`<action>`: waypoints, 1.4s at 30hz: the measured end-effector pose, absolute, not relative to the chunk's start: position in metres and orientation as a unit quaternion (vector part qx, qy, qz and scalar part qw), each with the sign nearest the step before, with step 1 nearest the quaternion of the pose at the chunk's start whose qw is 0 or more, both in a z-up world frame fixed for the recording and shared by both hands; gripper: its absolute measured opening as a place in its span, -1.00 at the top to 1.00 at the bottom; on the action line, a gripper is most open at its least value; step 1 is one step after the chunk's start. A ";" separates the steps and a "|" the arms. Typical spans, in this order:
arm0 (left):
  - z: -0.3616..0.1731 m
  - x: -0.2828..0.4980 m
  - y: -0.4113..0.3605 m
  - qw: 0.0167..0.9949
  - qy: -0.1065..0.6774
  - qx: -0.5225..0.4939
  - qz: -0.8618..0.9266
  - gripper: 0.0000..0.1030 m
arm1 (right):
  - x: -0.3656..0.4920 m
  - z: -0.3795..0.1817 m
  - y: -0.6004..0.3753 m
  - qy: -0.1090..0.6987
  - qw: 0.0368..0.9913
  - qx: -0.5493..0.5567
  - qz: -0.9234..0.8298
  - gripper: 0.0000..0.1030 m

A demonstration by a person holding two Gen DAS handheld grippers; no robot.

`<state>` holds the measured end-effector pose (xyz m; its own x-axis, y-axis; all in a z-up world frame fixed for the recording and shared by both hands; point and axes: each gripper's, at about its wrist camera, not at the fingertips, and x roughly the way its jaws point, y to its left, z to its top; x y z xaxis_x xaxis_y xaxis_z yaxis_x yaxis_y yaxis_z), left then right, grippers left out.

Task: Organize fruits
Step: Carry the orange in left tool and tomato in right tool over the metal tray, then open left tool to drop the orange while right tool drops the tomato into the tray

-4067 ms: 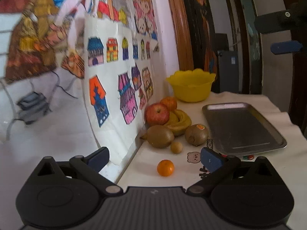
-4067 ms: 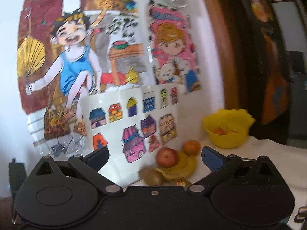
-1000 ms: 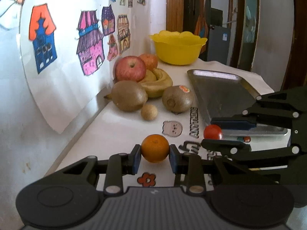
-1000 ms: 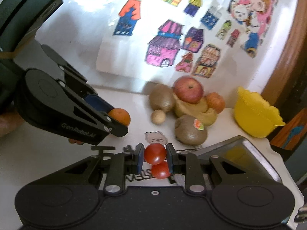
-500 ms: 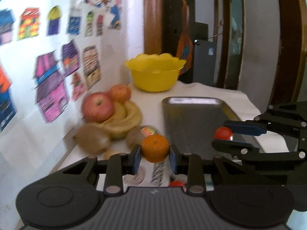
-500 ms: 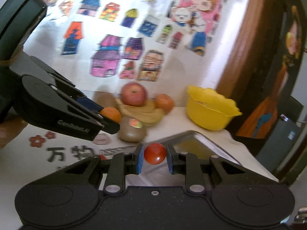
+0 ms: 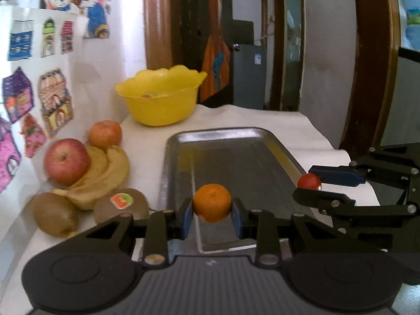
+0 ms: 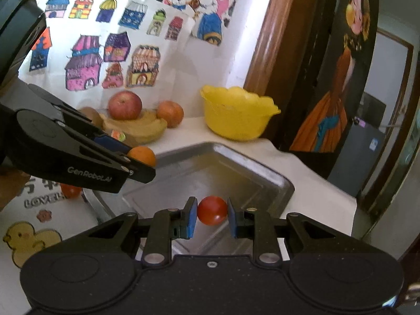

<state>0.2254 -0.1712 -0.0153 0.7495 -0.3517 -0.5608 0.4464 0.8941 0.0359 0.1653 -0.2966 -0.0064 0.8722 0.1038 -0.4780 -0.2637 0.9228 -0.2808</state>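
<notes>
My left gripper [image 7: 212,216] is shut on a small orange mandarin [image 7: 212,202], held over the near end of the metal tray [image 7: 236,155]. My right gripper [image 8: 212,216] is shut on a red cherry tomato [image 8: 212,210], above the tray [image 8: 273,176] near its right side. In the left wrist view the right gripper [image 7: 309,186] shows at the right with the tomato [image 7: 309,181]. In the right wrist view the left gripper [image 8: 139,161] reaches in from the left with the mandarin [image 8: 143,155]. Another cherry tomato [image 8: 71,190] lies on the table under the left gripper.
Left of the tray lie a red apple [image 7: 67,161], a bunch of bananas [image 7: 105,173], an orange fruit [image 7: 105,134] and two kiwis [image 7: 122,204]. A yellow bowl [image 7: 160,102] stands behind, by the wall with drawings. A white cloth covers the table; its edge runs right of the tray.
Both grippers have carried their fruit from the cloth in front of the tray to above the tray. Each grip is unchanged.
</notes>
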 end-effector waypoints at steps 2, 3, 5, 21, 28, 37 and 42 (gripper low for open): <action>-0.020 0.228 -0.176 0.929 0.287 0.088 -0.217 0.34 | 0.167 -0.012 -0.301 0.245 0.951 -0.166 0.094 0.49; -0.022 0.229 -0.179 0.927 0.291 0.090 -0.218 0.34 | 0.167 -0.014 -0.304 0.250 0.950 -0.164 0.092 0.49; -0.026 0.230 -0.183 0.925 0.297 0.094 -0.218 0.34 | 0.170 -0.019 -0.307 0.259 0.948 -0.157 0.093 0.49; -0.037 0.237 -0.194 0.913 0.330 0.106 -0.217 0.33 | 0.180 -0.026 -0.310 0.294 0.940 -0.146 0.097 0.48; -0.031 0.233 -0.193 0.913 0.329 0.100 -0.219 0.08 | 0.182 -0.026 -0.308 0.296 0.940 -0.147 0.085 0.28; 0.009 0.202 -0.161 0.940 0.269 0.061 -0.201 -0.57 | 0.138 0.012 -0.304 0.231 0.962 -0.136 0.049 -0.42; 0.040 0.175 -0.127 0.961 0.218 0.033 -0.168 -0.86 | 0.102 0.045 -0.284 0.167 0.976 -0.136 0.045 -0.76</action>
